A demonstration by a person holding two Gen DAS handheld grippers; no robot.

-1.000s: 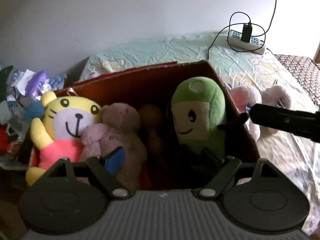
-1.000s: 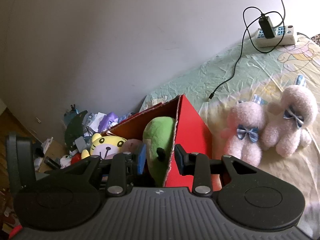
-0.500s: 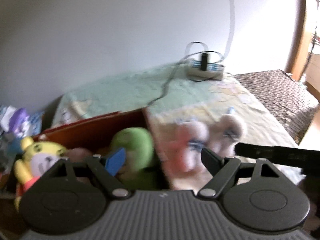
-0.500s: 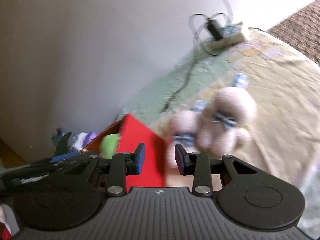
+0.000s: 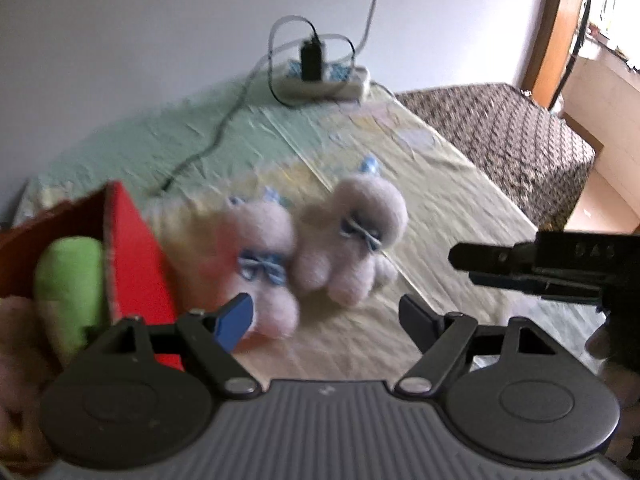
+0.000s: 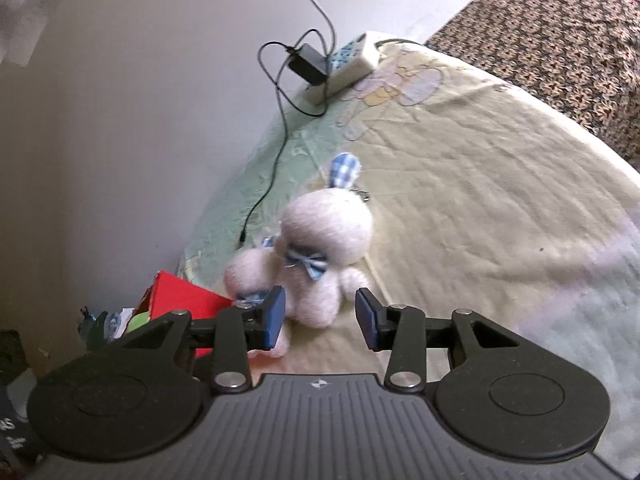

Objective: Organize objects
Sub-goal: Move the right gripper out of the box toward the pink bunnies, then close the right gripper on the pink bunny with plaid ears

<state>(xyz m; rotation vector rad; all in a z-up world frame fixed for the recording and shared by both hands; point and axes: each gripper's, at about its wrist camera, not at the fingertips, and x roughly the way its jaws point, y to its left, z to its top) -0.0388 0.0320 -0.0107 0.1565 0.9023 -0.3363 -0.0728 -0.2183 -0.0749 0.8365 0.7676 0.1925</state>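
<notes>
1. Left wrist view: left gripper (image 5: 326, 312) empty, jaws wide apart, hovering over the bed sheet (image 5: 440, 208). Two pink plush bunnies (image 5: 316, 240) lie side by side on the sheet, touching, just beside the red box (image 5: 136, 248). A green plush (image 5: 70, 280) sits inside the box. Image blurred.
2. Right wrist view: right gripper (image 6: 320, 316) empty, jaws apart, aimed at the nearer bunny (image 6: 324, 248); the second bunny (image 6: 248, 272) lies behind it, against the box corner. Power strip (image 6: 344, 64) sits far back on the sheet.
3. Progress, judged: box partly filled; both bunnies not yet boxed. Likely next: close on the nearer bunny.
</notes>
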